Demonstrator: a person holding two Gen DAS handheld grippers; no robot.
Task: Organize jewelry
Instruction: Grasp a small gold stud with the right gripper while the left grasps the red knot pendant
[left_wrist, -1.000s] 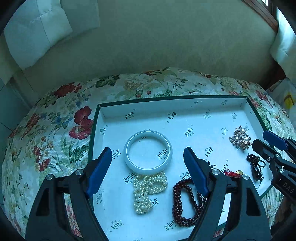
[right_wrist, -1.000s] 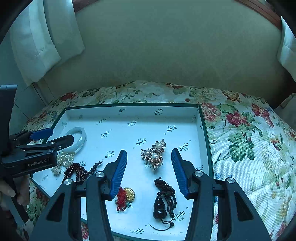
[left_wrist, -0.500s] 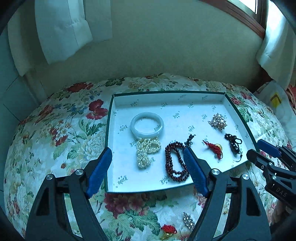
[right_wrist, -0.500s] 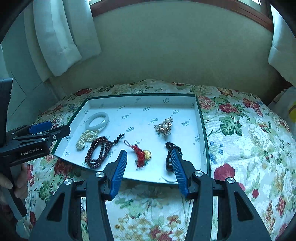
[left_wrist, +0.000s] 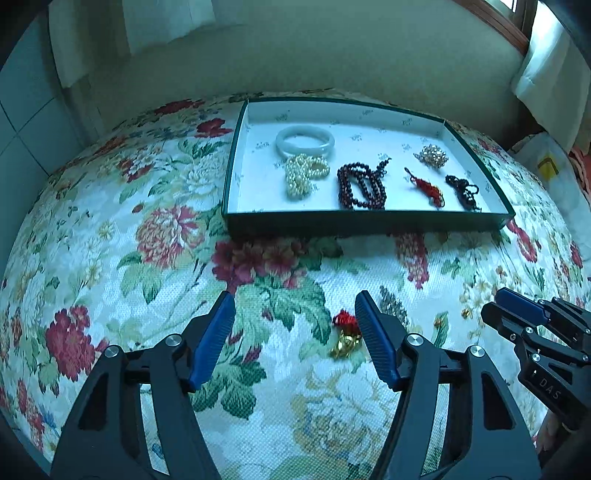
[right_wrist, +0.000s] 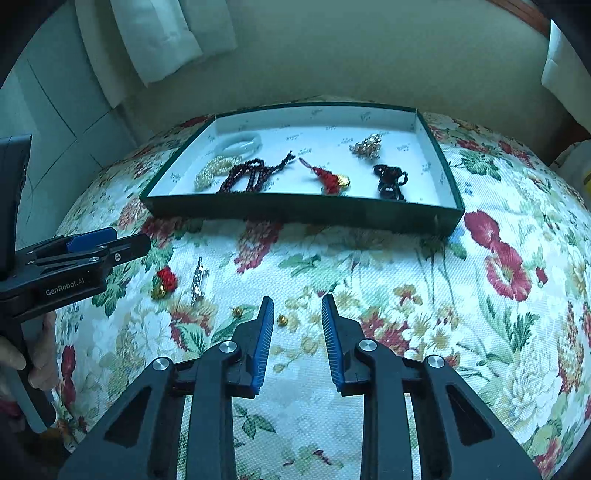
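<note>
A green-rimmed white tray on a floral cloth holds a jade bangle, pearl strand, dark red bead strand, red tassel charm, black charm and gold brooch. On the cloth near me lie a red-and-gold charm, a rhinestone clip and small gold beads. My left gripper is open and empty, the charm by its right finger. My right gripper is open and empty, a bead between its tips.
The floral cloth covers a rounded surface that falls away at the sides. A beige padded back and white cushions stand behind the tray. A white bag with a yellow mark lies at the far right.
Both grippers have pulled back from over the tray to the near cloth. The tray now lies farther away, and the loose charm, clip and beads have come into view.
</note>
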